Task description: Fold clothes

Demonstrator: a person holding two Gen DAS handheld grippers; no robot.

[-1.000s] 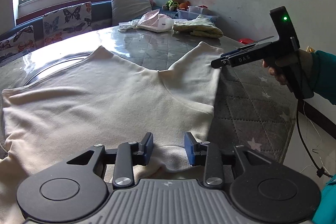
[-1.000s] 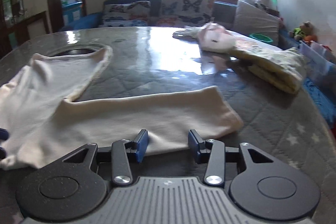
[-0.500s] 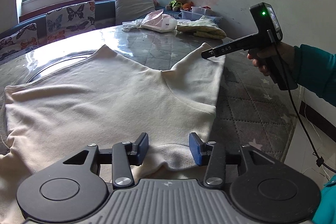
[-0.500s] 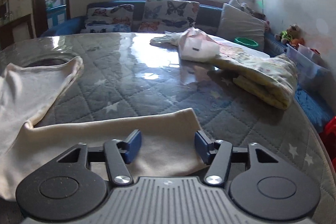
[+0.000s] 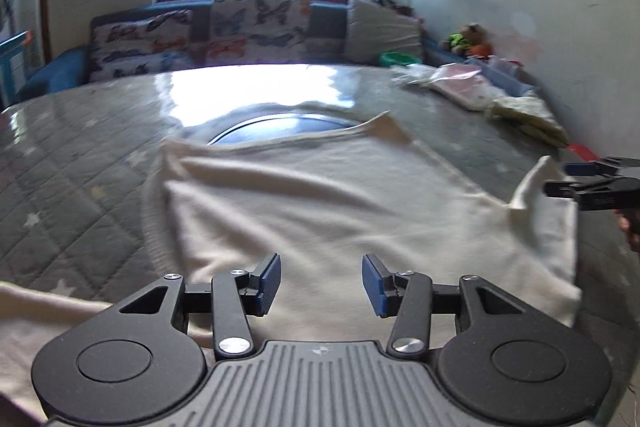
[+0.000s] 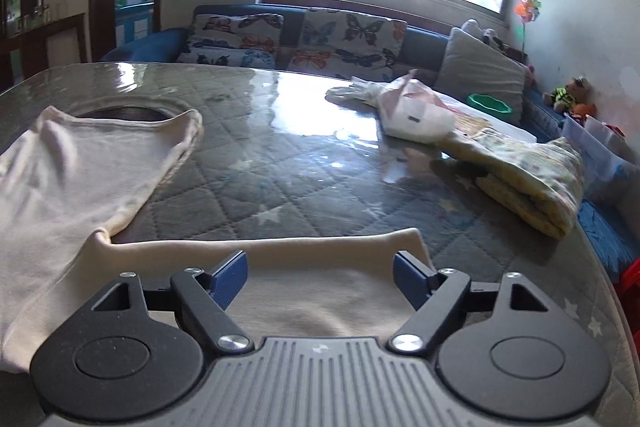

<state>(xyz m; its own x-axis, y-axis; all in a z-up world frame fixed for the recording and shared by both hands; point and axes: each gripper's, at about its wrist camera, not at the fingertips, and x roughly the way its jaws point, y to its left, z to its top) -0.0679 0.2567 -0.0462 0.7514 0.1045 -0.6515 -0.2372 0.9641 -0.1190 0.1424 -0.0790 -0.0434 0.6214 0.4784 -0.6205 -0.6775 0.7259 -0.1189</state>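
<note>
A cream sweatshirt (image 5: 320, 211) lies spread flat on the quilted grey table (image 5: 72, 195). My left gripper (image 5: 321, 281) is open and empty, just above the garment's near edge. My right gripper (image 6: 320, 277) is open and empty, low over the end of one cream sleeve (image 6: 320, 259). The garment's body (image 6: 60, 179) lies to its left. In the left wrist view the right gripper (image 5: 560, 179) shows at the far right edge, beside the raised sleeve end (image 5: 536, 183).
A folded yellow patterned cloth (image 6: 528, 179) and a pink-white bundle (image 6: 412, 111) lie at the table's far right. A dark round inset (image 5: 280, 131) lies under the garment's far edge. A sofa with butterfly cushions (image 6: 304, 39) stands behind. The table's right edge (image 6: 612, 307) is close.
My left gripper has swung left and opened wider, now facing the window. My right gripper has opened wider and moved forward to the sleeve end.
</note>
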